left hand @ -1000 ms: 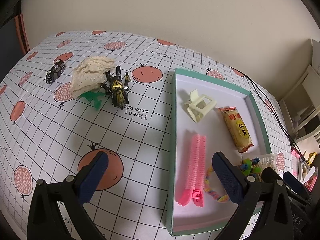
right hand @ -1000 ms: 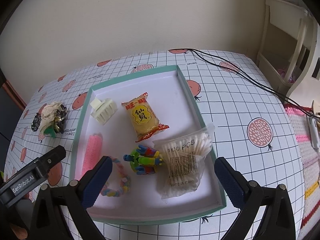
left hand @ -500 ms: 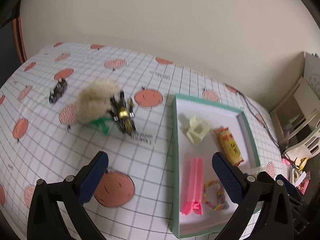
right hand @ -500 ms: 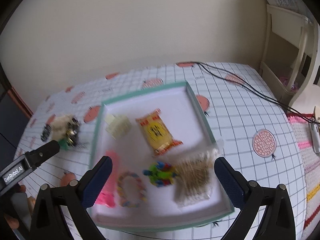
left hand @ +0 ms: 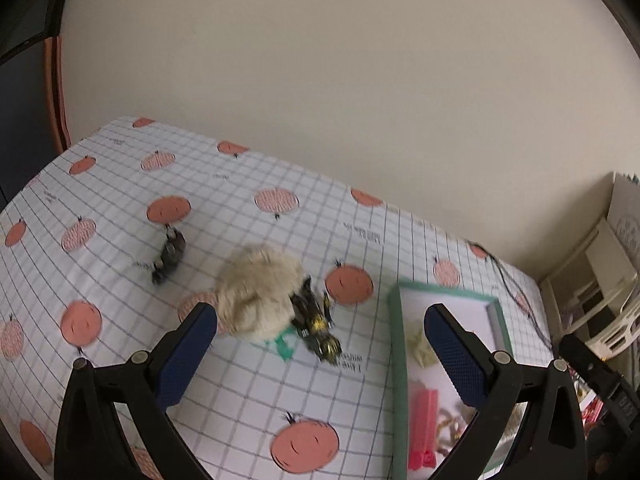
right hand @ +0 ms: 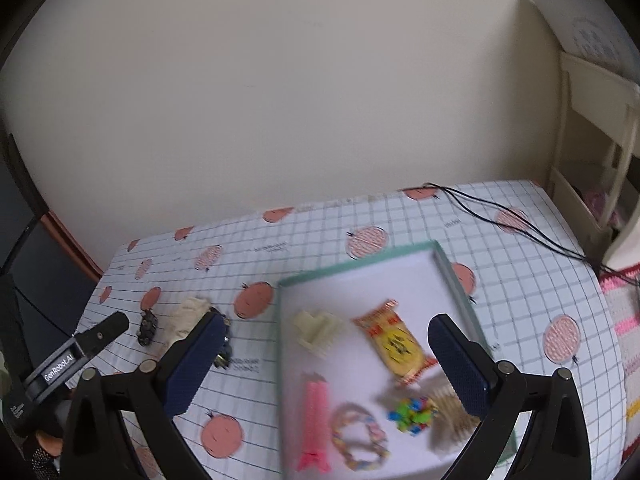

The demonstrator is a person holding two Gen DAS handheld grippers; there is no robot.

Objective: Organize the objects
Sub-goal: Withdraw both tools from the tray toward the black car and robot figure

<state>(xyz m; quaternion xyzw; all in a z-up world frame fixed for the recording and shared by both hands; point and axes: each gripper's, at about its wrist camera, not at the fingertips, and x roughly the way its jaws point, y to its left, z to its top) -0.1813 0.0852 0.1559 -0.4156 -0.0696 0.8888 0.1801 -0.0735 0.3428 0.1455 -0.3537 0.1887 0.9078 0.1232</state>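
A green-rimmed white tray (right hand: 456, 276) (left hand: 397, 340) holds a cream hair claw (right hand: 318, 330), a yellow snack packet (right hand: 396, 342), a pink comb (right hand: 314, 412), a bead bracelet (right hand: 362, 438), a colourful block toy (right hand: 412, 416) and a cotton swab bag (right hand: 450, 408). Left of the tray on the cloth lie a crumpled cream cloth (left hand: 256, 294), a black and gold toy figure (left hand: 316, 326), a green piece (left hand: 286, 346) and a small black toy car (left hand: 170, 254). My left gripper (left hand: 320, 356) hangs open above the cloth and figure. My right gripper (right hand: 326, 364) is open above the tray.
The table wears a white grid cloth with orange fruit prints (left hand: 304, 444). A black cable (right hand: 500, 220) runs over its far right corner. A cream shelf unit (right hand: 592, 128) stands to the right, and a beige wall rises behind the table.
Both grippers have lifted and tilted up, so the table sits lower in each view and more wall shows. Objects on the table have not moved. Both views are motion blurred.
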